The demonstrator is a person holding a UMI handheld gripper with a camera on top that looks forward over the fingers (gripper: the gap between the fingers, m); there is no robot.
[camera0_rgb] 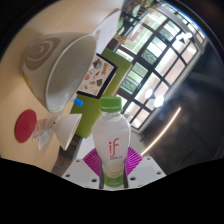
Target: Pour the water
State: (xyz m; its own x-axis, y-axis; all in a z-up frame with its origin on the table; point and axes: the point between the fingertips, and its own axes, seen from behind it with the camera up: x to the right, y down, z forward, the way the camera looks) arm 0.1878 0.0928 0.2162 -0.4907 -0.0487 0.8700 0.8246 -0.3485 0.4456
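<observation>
One white plastic bottle with a green cap and pink lettering (112,140) is in view. There is one large pale round bowl with a spiral-marked underside (55,62), one small round red lid-like object (25,125), and one green-and-white box bearing the same pink lettering (100,78).

light: bright, from windows (165,45) | glare: floor | edges: fisheye-bent, perhaps soft

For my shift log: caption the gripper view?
Gripper shut on white green-capped plastic bottle, tilted scene, white ceramic bowl beyond.
</observation>
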